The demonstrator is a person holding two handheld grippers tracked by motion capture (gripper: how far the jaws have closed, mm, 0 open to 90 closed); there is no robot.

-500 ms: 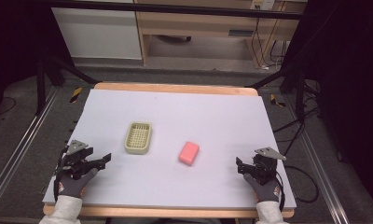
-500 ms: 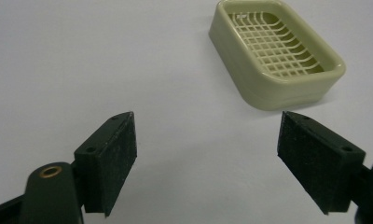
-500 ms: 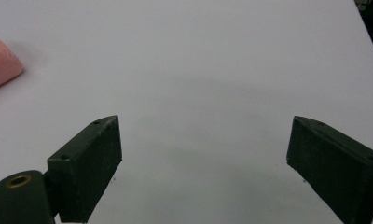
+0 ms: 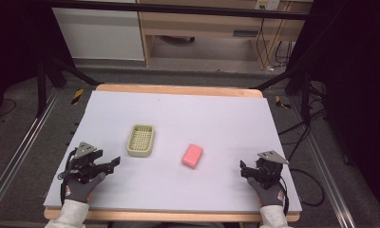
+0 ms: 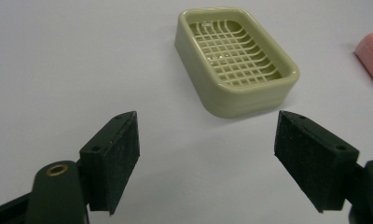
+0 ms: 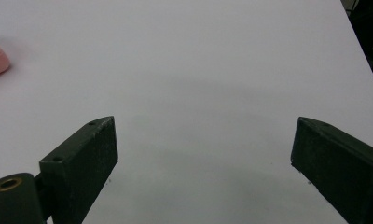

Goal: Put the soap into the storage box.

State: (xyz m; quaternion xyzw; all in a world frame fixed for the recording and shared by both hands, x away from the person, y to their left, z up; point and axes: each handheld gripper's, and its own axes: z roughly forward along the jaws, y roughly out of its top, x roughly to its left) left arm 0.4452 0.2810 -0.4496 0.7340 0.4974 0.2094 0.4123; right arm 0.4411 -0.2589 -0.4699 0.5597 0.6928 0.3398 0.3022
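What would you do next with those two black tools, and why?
Probably reach the right tool toward the pink soap. Both tools are open and hold nothing; the soap lies bare on the table, apart from the empty soap dish near the left tool.

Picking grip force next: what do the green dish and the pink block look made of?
Green dish: likely hard moulded plastic, slightly glossy, with a rigid grid floor and faint highlights. Pink block: matte, rounded edges, probably a soap bar; its hardness can't be told.
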